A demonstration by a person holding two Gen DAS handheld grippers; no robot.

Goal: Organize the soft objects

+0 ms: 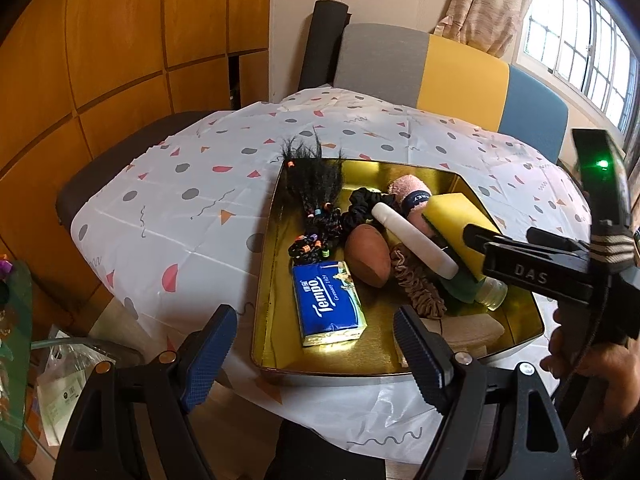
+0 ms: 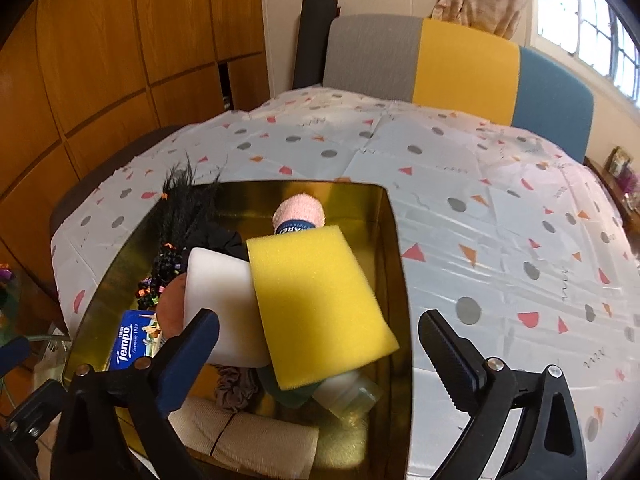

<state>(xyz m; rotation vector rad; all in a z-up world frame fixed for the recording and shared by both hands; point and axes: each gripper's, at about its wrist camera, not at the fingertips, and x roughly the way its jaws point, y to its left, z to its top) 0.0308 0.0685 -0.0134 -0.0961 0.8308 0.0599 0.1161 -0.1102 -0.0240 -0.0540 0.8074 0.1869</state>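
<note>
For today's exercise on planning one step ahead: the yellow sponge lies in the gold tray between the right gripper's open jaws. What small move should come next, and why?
Probably draw the right gripper up and back, clear of the tray. Its jaws stand wide with neither pad pressing the yellow sponge, which rests on the white block and a bottle.

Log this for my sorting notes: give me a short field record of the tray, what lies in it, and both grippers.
container: gold tray on patterned tablecloth
top item: yellow sponge, lying over white sponge
front left: blue tissue pack
far corner: pink towel roll
left gripper: open, empty
right gripper: open, sponge not gripped
</note>
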